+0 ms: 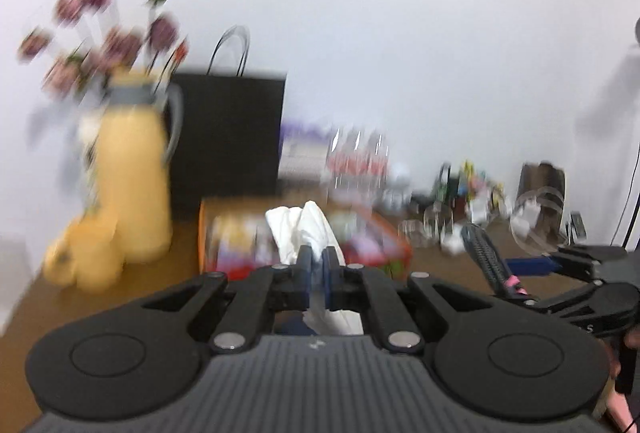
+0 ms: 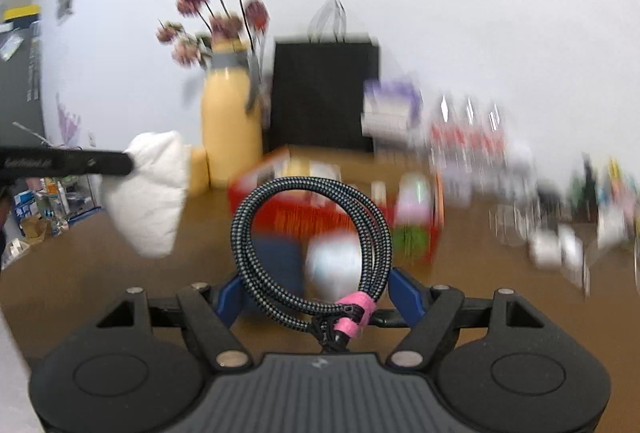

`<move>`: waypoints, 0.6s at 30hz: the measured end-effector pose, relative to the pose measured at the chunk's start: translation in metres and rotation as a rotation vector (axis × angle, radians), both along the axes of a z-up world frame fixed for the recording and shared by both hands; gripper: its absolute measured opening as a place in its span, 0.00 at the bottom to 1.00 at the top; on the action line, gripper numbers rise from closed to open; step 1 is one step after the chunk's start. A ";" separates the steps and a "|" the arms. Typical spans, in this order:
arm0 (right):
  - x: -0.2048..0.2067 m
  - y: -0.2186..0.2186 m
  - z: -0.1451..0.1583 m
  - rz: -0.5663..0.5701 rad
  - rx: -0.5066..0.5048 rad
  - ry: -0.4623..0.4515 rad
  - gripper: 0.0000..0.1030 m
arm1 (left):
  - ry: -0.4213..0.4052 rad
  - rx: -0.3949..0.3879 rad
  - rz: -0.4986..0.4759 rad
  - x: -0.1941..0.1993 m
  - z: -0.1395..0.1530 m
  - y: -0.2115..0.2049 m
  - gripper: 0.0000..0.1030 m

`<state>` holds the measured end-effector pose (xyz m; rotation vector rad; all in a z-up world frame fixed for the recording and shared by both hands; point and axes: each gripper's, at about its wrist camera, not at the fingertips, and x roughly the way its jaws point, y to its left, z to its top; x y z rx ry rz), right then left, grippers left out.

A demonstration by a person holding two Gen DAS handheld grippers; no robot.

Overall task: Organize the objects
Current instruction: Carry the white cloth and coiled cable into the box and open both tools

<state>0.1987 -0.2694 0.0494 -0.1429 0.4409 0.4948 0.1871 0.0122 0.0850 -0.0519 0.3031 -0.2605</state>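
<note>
The left gripper was clamped on a soft, crumpled white tissue that stuck out forward and up past its fingers. The right gripper held a coiled braided cable upright between wide-set jaws, its pink-taped end low, above the brown table.

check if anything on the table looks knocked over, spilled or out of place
Nothing clearly stands out, though both views are motion-blurred. The yellow jug holding flowers stands upright, as does the black paper bag. The red basket sits level on the wooden table. No spill shows.
</note>
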 end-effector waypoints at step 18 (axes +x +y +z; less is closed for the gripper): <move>0.356 0.107 -0.076 -0.052 -0.242 0.534 0.77 | 0.511 -0.059 0.033 0.303 -0.120 0.006 0.19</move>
